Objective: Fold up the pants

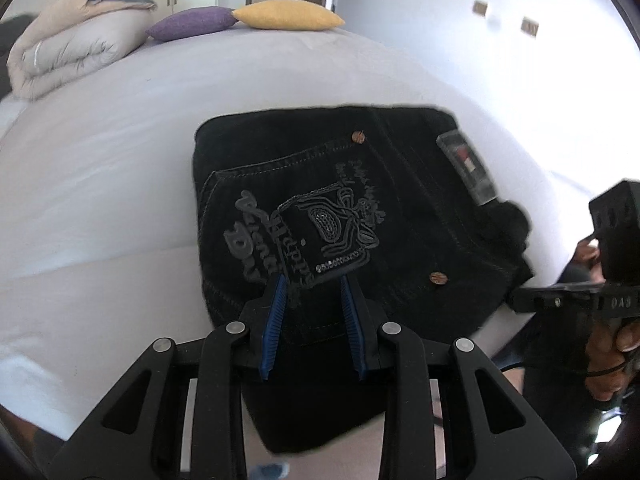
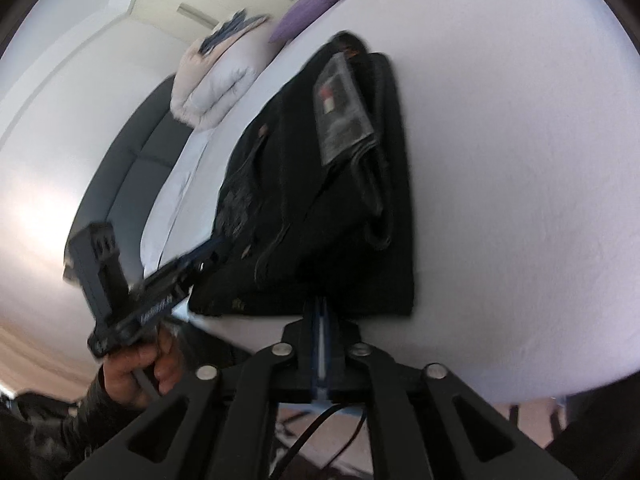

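The folded pants (image 1: 328, 216) lie on the bed (image 1: 120, 152) near its front edge. In the left wrist view, the left gripper (image 1: 314, 280) is over their near part, at 6 o'clock of them; the right gripper (image 1: 520, 300) is at their 4 o'clock edge. Far behind, at 11 o'clock, lie a folded duvet (image 1: 76, 40), then two pillows (image 1: 192, 22) side by side to its right.

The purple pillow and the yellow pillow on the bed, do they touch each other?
Touching. In the left wrist view the tip of the yellow pillow lies over the end of the purple pillow, with no bed sheet visible between them.
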A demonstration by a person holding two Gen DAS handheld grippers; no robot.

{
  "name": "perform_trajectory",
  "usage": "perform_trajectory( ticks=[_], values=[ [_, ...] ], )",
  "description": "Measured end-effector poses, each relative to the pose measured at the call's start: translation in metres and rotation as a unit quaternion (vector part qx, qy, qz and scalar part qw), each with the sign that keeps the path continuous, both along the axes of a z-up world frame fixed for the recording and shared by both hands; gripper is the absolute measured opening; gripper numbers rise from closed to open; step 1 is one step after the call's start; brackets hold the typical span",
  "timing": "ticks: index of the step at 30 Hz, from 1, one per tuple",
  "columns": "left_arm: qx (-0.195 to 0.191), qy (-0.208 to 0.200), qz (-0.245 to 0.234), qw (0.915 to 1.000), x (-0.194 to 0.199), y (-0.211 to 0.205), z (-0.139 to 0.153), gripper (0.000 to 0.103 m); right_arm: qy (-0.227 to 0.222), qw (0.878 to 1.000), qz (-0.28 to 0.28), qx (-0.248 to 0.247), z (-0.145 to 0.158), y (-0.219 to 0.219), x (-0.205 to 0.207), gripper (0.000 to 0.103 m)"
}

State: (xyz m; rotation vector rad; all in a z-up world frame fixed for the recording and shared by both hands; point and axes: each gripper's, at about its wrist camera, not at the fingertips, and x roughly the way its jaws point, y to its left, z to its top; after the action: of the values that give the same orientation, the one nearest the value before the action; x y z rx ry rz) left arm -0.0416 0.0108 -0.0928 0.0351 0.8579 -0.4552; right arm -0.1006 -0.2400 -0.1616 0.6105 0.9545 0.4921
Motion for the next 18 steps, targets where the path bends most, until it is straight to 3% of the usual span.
perform_trajectory(
  ticks=[2, 3, 4, 5, 7, 9, 15, 18],
  values=[
    [-0.031, -0.007, 0.011, 0.9994, -0.008, 0.016, 0.01, 0.031, -0.022, 1.0, 0.0, 0.002, 0.015, -0.008, -0.011, 0.055],
    [-0.042, -0.012, 0.022, 0.9988, -0.01, 0.025, 0.015, 0.052, -0.035, 0.999, -0.007, 0.012, 0.023, -0.015, -0.015, 0.06],
    [-0.055, -0.016, 0.031, 0.9979, -0.01, 0.035, 0.02, 0.081, -0.045, 0.999, -0.019, 0.023, 0.029, -0.024, -0.017, 0.066],
    [-0.072, -0.023, 0.042, 0.9963, -0.009, 0.044, 0.025, 0.088, -0.052, 0.998, -0.034, 0.033, 0.035, -0.035, -0.016, 0.067],
    [-0.108, -0.023, 0.063, 0.9919, 0.0, 0.062, 0.031, 0.089, -0.05, 0.996, -0.061, 0.046, 0.038, -0.053, -0.007, 0.067],
    [-0.126, 0.014, 0.065, 0.9899, 0.018, 0.071, 0.025, 0.089, -0.032, 0.995, -0.083, 0.04, 0.036, -0.064, 0.008, 0.067],
    [-0.141, 0.083, 0.036, 0.9859, 0.062, 0.064, 0.001, 0.089, 0.025, 0.995, -0.092, 0.043, 0.014, -0.07, 0.062, 0.068],
    [-0.146, 0.113, 0.02, 0.9826, 0.082, 0.053, -0.008, 0.089, 0.031, 0.995, -0.08, 0.048, 0.01, -0.063, 0.084, 0.068]
  ],
)
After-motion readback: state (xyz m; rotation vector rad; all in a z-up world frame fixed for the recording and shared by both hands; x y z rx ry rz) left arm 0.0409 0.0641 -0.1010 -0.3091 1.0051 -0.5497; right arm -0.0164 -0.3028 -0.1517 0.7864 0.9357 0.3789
